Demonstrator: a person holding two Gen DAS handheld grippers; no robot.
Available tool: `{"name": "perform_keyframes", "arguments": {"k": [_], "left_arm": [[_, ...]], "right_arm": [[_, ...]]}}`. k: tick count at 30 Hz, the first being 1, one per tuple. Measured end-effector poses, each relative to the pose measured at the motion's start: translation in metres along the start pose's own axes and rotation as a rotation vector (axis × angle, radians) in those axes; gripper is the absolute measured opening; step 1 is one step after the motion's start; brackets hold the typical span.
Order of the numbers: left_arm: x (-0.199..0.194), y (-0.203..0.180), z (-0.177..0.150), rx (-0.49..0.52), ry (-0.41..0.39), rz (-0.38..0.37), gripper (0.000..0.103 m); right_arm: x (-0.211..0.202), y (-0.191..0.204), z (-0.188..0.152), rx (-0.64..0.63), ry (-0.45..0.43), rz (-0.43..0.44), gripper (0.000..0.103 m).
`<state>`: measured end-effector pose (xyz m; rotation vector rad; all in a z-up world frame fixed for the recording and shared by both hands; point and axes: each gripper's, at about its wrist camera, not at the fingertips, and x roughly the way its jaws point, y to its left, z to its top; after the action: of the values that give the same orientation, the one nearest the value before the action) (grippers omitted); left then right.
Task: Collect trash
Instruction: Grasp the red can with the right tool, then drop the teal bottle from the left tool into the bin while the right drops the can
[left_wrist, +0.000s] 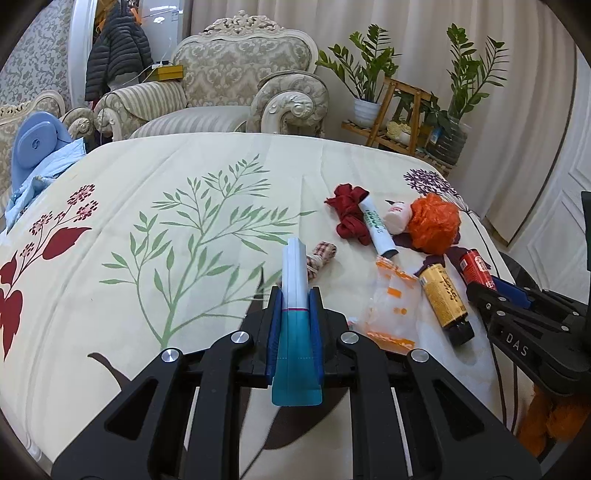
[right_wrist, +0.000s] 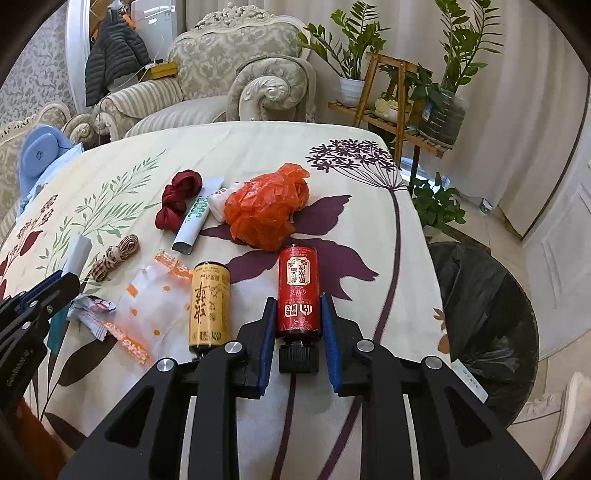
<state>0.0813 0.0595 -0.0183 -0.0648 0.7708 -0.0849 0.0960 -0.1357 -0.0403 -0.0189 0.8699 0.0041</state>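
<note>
My left gripper (left_wrist: 294, 295) is shut on a white and teal tube (left_wrist: 295, 291) and holds it above the table. My right gripper (right_wrist: 298, 301) stands around a red bottle (right_wrist: 298, 291) lying on the table, its pads close to both sides of the bottle. A yellow bottle (right_wrist: 208, 306) lies just left of it. A clear orange-printed plastic bag (right_wrist: 147, 295), a crumpled wrapper (right_wrist: 92, 310), a checked ribbon bundle (right_wrist: 116, 254), a red ribbon (right_wrist: 177, 199), a white tube (right_wrist: 194, 221), a small white bottle (right_wrist: 219, 203) and a crumpled orange bag (right_wrist: 267, 206) lie beyond.
The table has a floral cloth (right_wrist: 351, 229). A bin with a black liner (right_wrist: 487, 314) stands on the floor at the table's right edge. Armchairs (left_wrist: 229, 85) and a plant stand (left_wrist: 402, 114) are behind the table. A blue item (left_wrist: 37, 144) sits at the far left.
</note>
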Motion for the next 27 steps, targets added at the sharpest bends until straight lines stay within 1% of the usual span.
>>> {"name": "perform_keyframes", "arguments": {"k": [4, 11, 18, 27], "left_arm": [[-0.006, -0.010, -0.004, 0.009, -0.005, -0.006, 0.015], [-0.017, -0.047, -0.009, 0.049, -0.026, -0.047, 0.015], [-0.018, -0.094, -0.013, 0.099, -0.024, -0.114, 0.015], [-0.011, -0.159, -0.015, 0.180, -0.023, -0.179, 0.015]], "right_arm": [[-0.009, -0.008, -0.005, 0.006, -0.022, -0.010, 0.025], [-0.026, -0.035, -0.016, 0.035, -0.052, -0.041, 0.025], [-0.041, -0.080, -0.028, 0.092, -0.079, -0.090, 0.025], [-0.045, -0.136, -0.039, 0.165, -0.085, -0.150, 0.025]]}}
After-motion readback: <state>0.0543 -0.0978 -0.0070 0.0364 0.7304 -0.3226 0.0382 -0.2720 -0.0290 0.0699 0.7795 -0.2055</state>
